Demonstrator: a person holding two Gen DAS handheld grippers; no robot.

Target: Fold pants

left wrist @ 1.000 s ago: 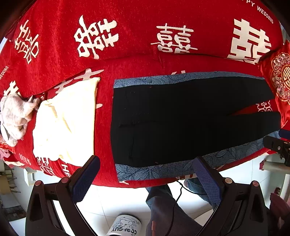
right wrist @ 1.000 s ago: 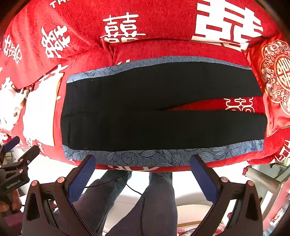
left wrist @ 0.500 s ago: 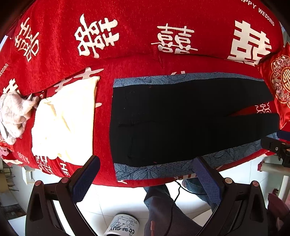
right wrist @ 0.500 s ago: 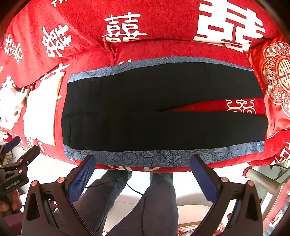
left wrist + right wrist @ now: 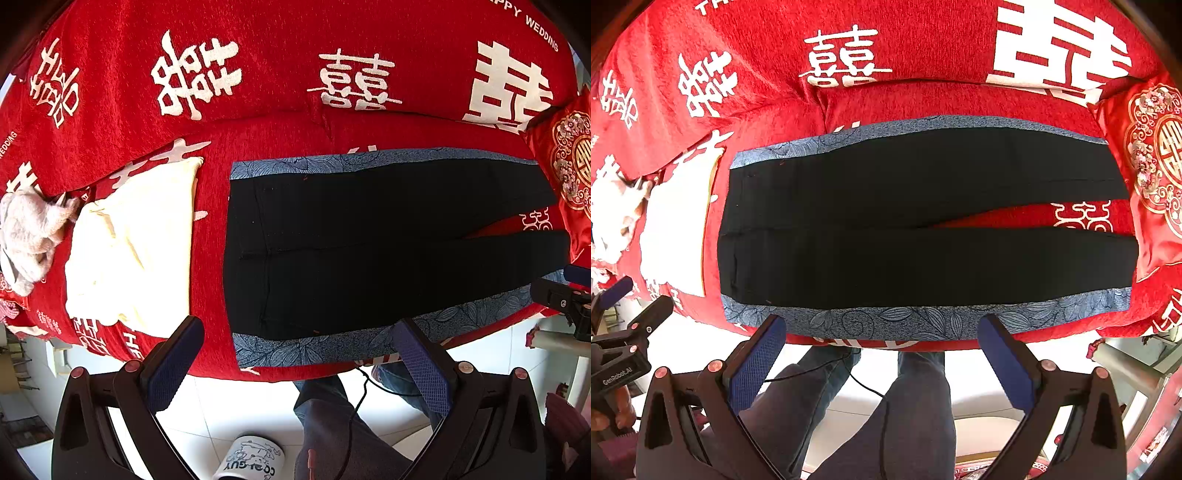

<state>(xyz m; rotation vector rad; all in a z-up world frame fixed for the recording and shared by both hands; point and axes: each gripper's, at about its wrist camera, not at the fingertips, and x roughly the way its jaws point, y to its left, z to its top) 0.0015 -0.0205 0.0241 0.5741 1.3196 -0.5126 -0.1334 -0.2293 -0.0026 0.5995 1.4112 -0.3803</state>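
Black pants (image 5: 369, 247) lie flat mid-frame; both the left gripper (image 5: 295, 365) and the right gripper (image 5: 882, 362) gape empty. "GenRobot.AI" marks the lower-left device (image 5: 618, 369); "WEDDING" is printed upper right on the red cover (image 5: 543, 35).

The left gripper (image 5: 297, 360) has black triangular-cutout arms with reddish round screws and dark blue, grid-textured pads (image 5: 173, 363) on its fingers. The right gripper (image 5: 877, 360) is built the same: black frame, copper-coloured screws, blue waffle pads (image 5: 1004, 363). To its left the other unit's black body carries white lettering "GenRobot.AI". Below both grippers the person wears blue-grey jeans (image 5: 912, 417), with a thin black cable (image 5: 864, 386) trailing across them.
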